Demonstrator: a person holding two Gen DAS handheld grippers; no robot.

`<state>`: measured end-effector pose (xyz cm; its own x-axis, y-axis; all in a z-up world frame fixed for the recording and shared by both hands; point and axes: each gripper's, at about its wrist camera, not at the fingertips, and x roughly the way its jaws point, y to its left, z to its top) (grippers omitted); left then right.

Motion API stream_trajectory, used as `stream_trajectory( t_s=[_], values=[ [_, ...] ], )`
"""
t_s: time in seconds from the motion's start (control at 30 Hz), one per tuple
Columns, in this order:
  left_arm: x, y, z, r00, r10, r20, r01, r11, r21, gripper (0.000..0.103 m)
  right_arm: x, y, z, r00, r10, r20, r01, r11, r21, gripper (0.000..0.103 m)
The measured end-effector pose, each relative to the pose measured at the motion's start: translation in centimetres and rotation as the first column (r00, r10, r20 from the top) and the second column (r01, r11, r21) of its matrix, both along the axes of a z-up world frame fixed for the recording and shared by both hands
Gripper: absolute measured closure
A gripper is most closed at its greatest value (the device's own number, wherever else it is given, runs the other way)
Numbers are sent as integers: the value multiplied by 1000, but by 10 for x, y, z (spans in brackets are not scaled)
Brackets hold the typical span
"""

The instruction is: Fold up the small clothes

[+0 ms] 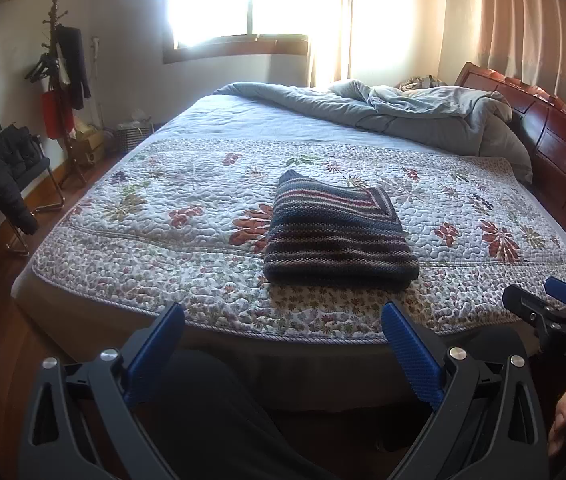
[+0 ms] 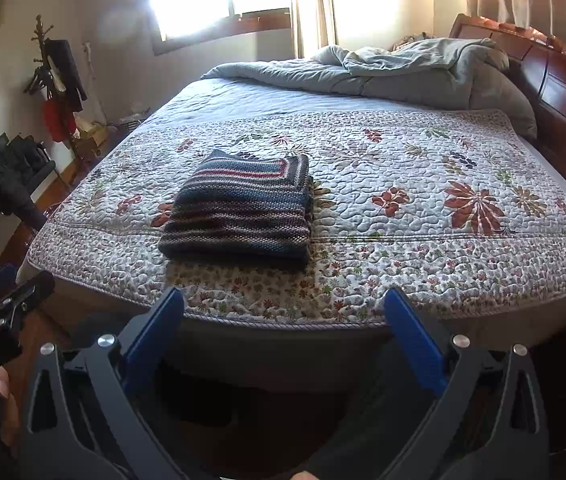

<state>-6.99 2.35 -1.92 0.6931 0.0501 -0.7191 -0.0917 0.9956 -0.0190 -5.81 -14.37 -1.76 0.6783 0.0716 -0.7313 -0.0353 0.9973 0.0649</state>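
The sweater (image 1: 339, 236) lay on the bed (image 1: 131, 292) as a neat, thick rectangle, near the foot edge closest to me, its striped knit stacked in several layers with the edges roughly square. By my reading the folding of this piece was finished; I saw no other small clothes on the bed waiting, so little or nothing seemed left, unless more lay outside my views.

My left claw (image 1: 283, 344) was spread wide and held nothing, hanging off the bed's edge, well short of the sweater. My right claw (image 2: 283, 332) was likewise spread and empty, beside the left one.

The bed carried a quilted floral cover (image 2: 423, 200), soft and slightly bumpy, with a grey duvet (image 1: 403, 112) bunched up at the wooden headboard (image 1: 555, 140). A bright window (image 1: 243, 0) washed out the far wall; a coat rack (image 1: 61, 80) and a chair (image 1: 7, 168) draped with a dark jacket stood to the left on a wooden floor.
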Motion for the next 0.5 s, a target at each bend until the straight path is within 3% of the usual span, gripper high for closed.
stream_trajectory(
  t_s=[0.5],
  values=[
    [-4, -4, -2, 1000, 20, -18, -20, 999, 35, 4, -3, 1, -3, 1000, -7, 11, 7, 1000, -2, 3]
  ],
)
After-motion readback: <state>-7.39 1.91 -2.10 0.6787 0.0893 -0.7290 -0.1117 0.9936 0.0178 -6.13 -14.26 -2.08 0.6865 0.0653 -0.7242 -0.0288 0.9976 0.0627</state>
